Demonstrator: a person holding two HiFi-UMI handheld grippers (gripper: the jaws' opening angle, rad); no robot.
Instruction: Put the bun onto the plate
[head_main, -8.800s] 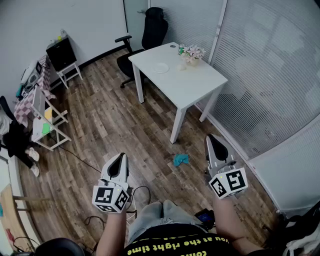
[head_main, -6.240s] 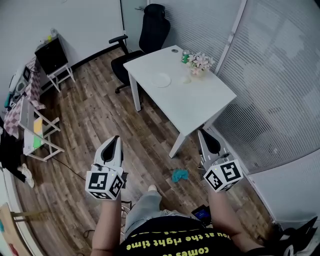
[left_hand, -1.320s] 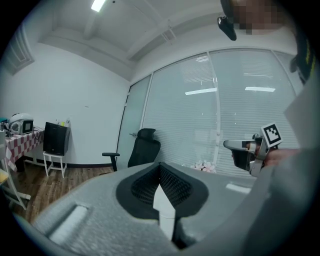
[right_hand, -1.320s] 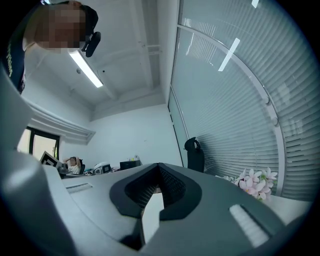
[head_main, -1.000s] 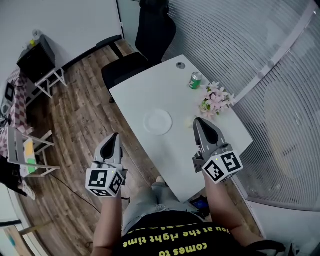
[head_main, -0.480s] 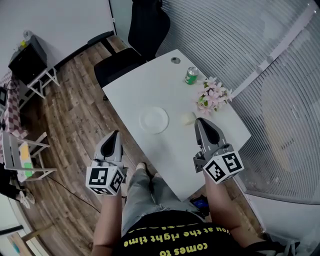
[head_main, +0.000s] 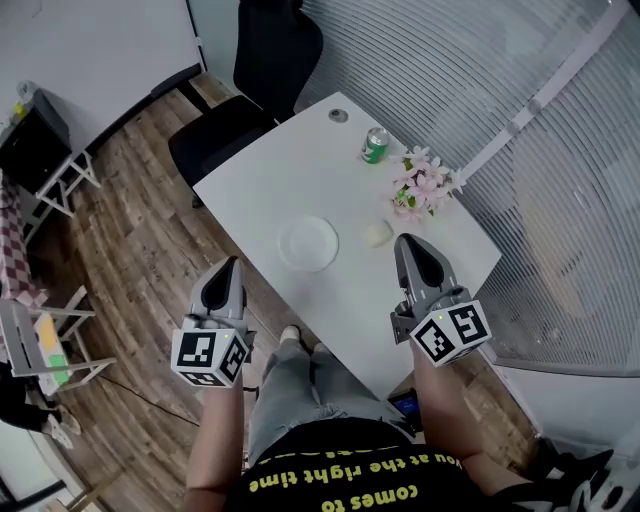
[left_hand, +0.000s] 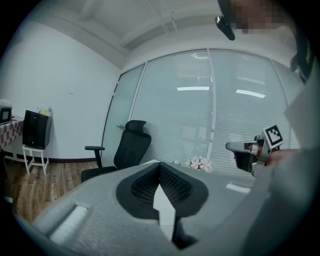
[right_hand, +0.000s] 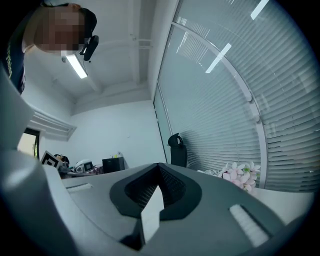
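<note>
The bun (head_main: 377, 234) is lying on the white counter (head_main: 290, 180), just right of the plate (head_main: 308, 243) and near the flowers (head_main: 424, 186). The right gripper (head_main: 408, 247) is hovering above the counter close beside the bun, clenched and holding nothing. The left gripper (head_main: 228, 270) is hanging past the counter's edge, also clenched and holding nothing.

The left forearm (head_main: 218, 440) and right forearm (head_main: 447, 420) reach forward side by side. The left tool (head_main: 230, 265) and right tool (head_main: 407, 243) point ahead, well apart. Each has its jaws pressed together, with nothing between them.
</note>
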